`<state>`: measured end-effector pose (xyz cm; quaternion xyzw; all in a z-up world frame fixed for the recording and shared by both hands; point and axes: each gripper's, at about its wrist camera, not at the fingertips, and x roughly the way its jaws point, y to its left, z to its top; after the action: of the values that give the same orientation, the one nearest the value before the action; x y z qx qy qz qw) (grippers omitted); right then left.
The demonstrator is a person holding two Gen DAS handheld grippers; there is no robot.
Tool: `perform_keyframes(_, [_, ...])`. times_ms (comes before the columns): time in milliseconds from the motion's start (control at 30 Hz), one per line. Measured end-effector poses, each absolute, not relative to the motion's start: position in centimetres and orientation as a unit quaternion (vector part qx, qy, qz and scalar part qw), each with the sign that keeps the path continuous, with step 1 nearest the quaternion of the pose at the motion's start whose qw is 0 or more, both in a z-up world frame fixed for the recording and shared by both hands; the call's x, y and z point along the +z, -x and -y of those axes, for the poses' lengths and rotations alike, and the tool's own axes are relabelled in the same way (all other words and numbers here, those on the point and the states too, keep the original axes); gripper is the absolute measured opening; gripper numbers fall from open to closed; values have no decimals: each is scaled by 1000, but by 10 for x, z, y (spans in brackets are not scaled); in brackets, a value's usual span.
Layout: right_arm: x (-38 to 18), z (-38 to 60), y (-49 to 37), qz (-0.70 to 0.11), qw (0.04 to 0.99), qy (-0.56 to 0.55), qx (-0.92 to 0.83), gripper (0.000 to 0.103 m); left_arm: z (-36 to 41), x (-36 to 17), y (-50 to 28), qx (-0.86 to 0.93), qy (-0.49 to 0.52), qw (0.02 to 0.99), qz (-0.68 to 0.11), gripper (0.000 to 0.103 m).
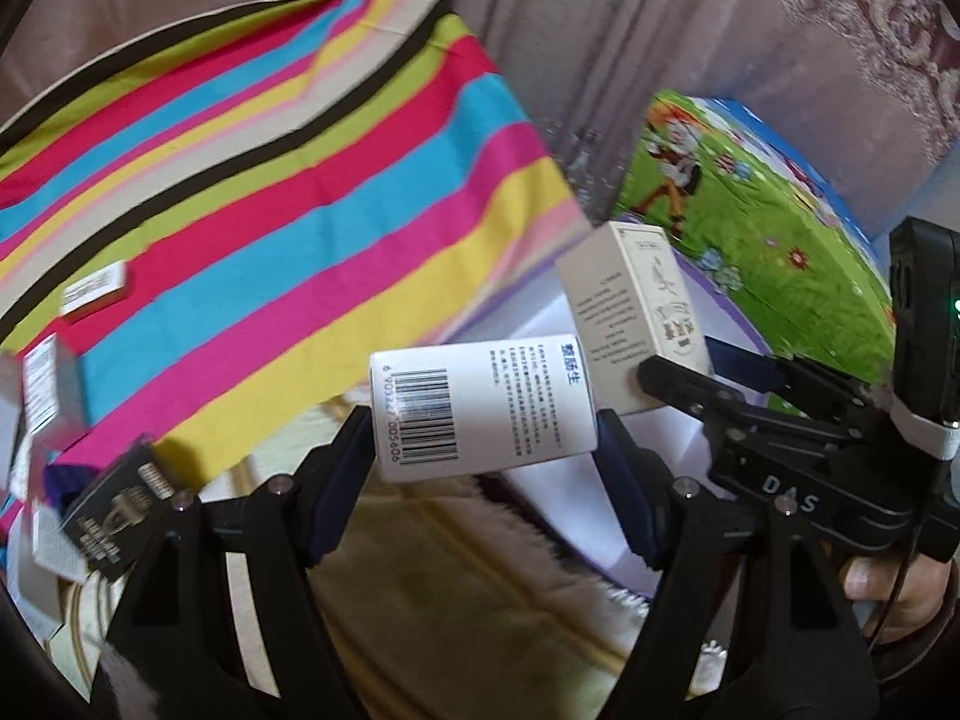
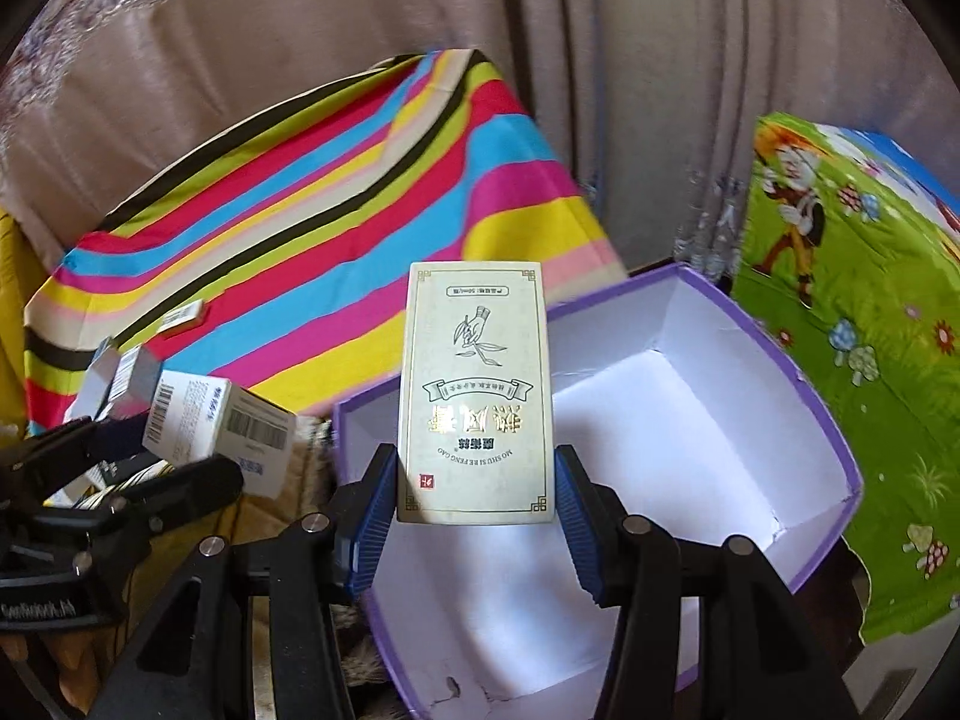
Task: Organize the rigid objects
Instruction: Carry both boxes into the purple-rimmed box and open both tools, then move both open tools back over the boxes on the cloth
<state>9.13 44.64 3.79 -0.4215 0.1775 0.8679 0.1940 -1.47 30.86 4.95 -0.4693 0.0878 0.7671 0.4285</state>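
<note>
My left gripper [image 1: 483, 444] is shut on a white box with a barcode [image 1: 480, 408], held crosswise between the pads above a pale rug. In the right wrist view that white box [image 2: 222, 426] and the left gripper [image 2: 174, 450] show at the left. My right gripper [image 2: 477, 498] is shut on a cream box with gold print [image 2: 477, 396], which stands upright over the near left part of an open purple-rimmed box [image 2: 828, 420] with a white, bare inside. The left wrist view shows the right gripper [image 1: 684, 360] and cream box [image 1: 636, 312] beside the purple-rimmed box [image 1: 729, 312].
A striped cloth [image 1: 270, 180] covers a surface at the left, with several small boxes [image 1: 93, 288] on it and a black box [image 1: 114, 510] at its near edge. A green cartoon-printed box [image 2: 852, 300] stands right of the purple one. Curtains [image 2: 600, 60] hang behind. A hand [image 1: 888, 594] grips the right handle.
</note>
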Motion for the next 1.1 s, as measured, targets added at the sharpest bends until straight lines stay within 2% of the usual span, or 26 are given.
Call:
perform_keyframes(133, [35, -455, -94, -185, 213, 420, 863, 53, -319, 47, 12, 745, 474, 465, -69, 78])
perform_keyframes(233, [34, -459, -98, -195, 223, 417, 859, 54, -322, 48, 14, 733, 479, 481, -47, 95])
perform_keyframes(400, [35, -455, -98, -200, 218, 413, 861, 64, -313, 46, 22, 731, 494, 470, -16, 95])
perform_keyframes(533, [36, -450, -95, -203, 208, 409, 865, 67, -296, 51, 26, 735, 485, 473, 21, 95])
perform_keyframes(1100, [40, -382, -63, -177, 107, 415, 886, 68, -169, 67, 20, 839, 422, 340, 45, 95])
